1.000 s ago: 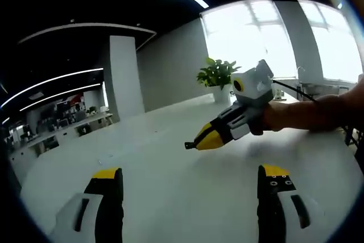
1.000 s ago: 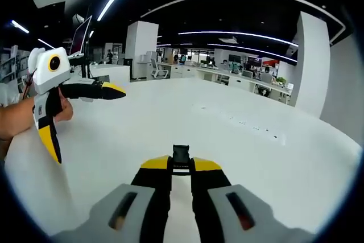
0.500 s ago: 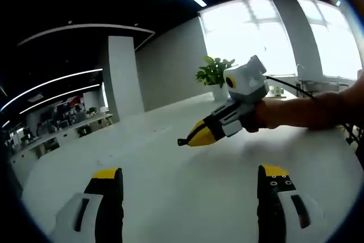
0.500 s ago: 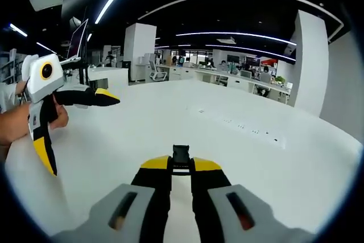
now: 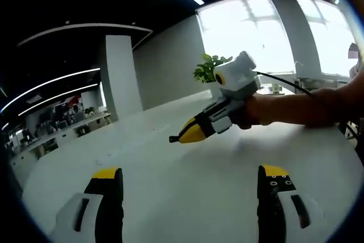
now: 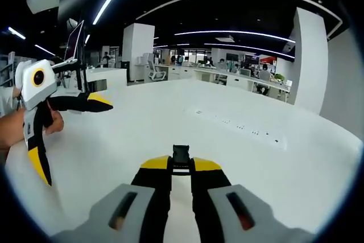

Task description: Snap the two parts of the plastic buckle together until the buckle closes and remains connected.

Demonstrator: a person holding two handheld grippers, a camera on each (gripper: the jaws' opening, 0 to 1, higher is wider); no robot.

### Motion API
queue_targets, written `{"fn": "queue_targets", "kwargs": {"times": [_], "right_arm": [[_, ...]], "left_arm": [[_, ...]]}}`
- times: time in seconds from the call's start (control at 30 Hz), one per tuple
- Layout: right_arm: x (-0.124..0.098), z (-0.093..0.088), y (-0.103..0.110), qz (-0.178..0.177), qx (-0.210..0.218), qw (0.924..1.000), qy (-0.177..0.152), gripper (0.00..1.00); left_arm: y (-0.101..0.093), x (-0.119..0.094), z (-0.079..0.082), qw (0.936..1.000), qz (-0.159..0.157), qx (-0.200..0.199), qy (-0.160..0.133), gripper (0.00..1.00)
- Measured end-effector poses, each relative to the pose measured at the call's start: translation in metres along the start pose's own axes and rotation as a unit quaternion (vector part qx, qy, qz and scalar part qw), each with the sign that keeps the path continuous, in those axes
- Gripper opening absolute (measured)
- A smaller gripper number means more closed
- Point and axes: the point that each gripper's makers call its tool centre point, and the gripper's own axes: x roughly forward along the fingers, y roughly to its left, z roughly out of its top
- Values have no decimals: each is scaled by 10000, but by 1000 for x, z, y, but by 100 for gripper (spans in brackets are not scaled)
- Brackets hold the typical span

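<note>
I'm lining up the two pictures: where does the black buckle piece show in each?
Left gripper view: buckle piece pokes from the tip of the right gripper, centre, above the table.
Right gripper view: buckle piece sits bottom centre, pinched between the gripper's own yellow fingers.
Shared landmark: the white table.

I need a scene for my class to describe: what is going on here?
A person holds two grippers above a white table. The right gripper is shut on a small black buckle part. The left gripper is open, holding nothing. The two buckle parts are not yet snapped together.
</note>
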Motion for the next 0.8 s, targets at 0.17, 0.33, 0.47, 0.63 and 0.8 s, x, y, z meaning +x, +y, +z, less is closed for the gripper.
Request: {"fn": "queue_targets", "kwargs": {"times": [0.17,0.33,0.47,0.63,0.8], "right_arm": [[7,3,-2,-8,21,10000,1,11],[11,4,-3,5,25,10000,11,11],[13,3,-5,0,37,10000,27,11],[24,1,-10,-9,45,10000,78,11],[28,1,-9,-1,67,9999,98,11]], "left_arm": [[-1,-2,0,10000,10,4,2,100],[-10,-5,-1,10000,-6,18,24,100],[-15,-5,-3,10000,-30,46,56,100],[-16,-5,-3,10000,-32,42,56,100],[-14,-5,-5,10000,-16,19,60,100]]}}
